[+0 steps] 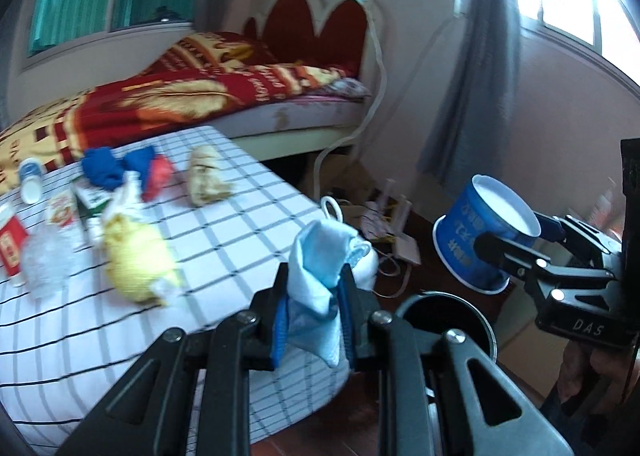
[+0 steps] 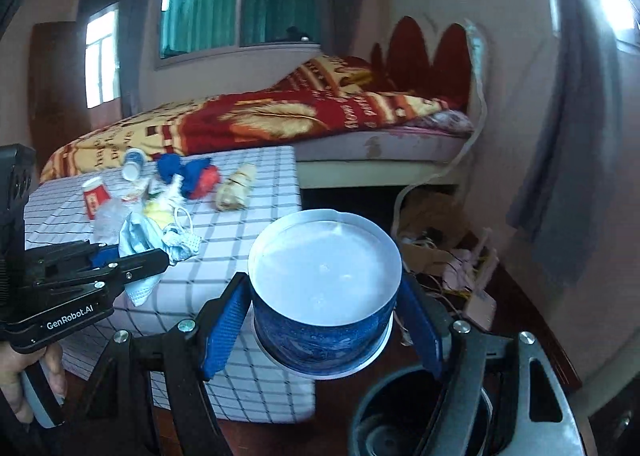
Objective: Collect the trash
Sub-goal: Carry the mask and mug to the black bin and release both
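Observation:
My left gripper [image 1: 315, 272] is shut on a crumpled light-blue face mask [image 1: 320, 248], held past the edge of the checked table [image 1: 240, 232]. My right gripper [image 2: 322, 284] is clamped on a blue paper bowl [image 2: 324, 268] whose white base faces the camera. In the left wrist view that right gripper [image 1: 520, 234] carries the bowl [image 1: 480, 232] to the right of the mask. A black bin [image 1: 444, 316] stands on the floor below both grippers; its rim [image 2: 384, 416] shows under the bowl. The right wrist view has the left gripper [image 2: 132, 250] and mask [image 2: 140, 236] at left.
On the table lie a yellow wrapper [image 1: 136, 256], crumpled clear plastic [image 1: 44, 256], a red cup [image 1: 12, 244], blue cloth [image 1: 104, 167] and a tan wrapper [image 1: 206, 175]. A bed [image 1: 200, 95] stands behind it. Cables and boxes [image 1: 380, 223] litter the floor by the curtain [image 1: 468, 75].

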`<state>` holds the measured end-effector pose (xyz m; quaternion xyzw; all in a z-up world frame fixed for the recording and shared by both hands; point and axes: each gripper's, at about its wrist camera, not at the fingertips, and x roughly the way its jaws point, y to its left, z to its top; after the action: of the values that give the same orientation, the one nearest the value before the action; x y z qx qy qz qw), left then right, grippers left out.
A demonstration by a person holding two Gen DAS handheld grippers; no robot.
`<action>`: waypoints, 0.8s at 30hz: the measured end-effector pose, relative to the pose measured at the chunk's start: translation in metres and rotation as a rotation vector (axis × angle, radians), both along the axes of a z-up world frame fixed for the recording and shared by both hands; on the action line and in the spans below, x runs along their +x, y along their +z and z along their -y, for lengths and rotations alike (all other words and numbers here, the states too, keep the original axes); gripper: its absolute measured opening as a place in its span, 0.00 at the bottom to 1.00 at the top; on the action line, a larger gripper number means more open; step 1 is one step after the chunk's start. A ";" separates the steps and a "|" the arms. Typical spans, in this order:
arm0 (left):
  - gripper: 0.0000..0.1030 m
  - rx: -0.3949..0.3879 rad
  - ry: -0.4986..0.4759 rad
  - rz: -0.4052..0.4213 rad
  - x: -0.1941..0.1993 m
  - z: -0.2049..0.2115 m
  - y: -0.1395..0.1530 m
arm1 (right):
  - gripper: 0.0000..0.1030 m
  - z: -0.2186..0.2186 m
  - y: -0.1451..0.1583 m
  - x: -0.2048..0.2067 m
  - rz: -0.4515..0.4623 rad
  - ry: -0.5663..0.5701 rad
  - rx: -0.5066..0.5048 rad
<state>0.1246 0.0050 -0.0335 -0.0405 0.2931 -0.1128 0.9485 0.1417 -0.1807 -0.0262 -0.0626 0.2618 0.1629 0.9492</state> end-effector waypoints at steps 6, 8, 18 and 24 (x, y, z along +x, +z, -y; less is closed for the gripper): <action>0.23 0.003 -0.106 -0.029 0.005 0.048 -0.010 | 0.74 0.051 -0.020 -0.008 -0.044 -0.076 -0.025; 0.23 0.005 -0.147 -0.048 0.006 0.065 -0.016 | 0.74 0.068 -0.027 -0.009 -0.066 -0.093 -0.027; 0.23 0.035 -0.313 -0.152 0.009 0.134 -0.057 | 0.74 0.123 -0.085 -0.005 -0.200 -0.140 -0.058; 0.23 0.047 -0.364 -0.251 0.027 0.159 -0.094 | 0.74 0.142 -0.124 0.005 -0.272 -0.126 -0.086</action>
<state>0.1520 -0.1537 -0.1273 0.0214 0.4138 -0.2695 0.8693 0.1470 -0.3224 -0.1504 -0.0642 0.3981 0.0988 0.9098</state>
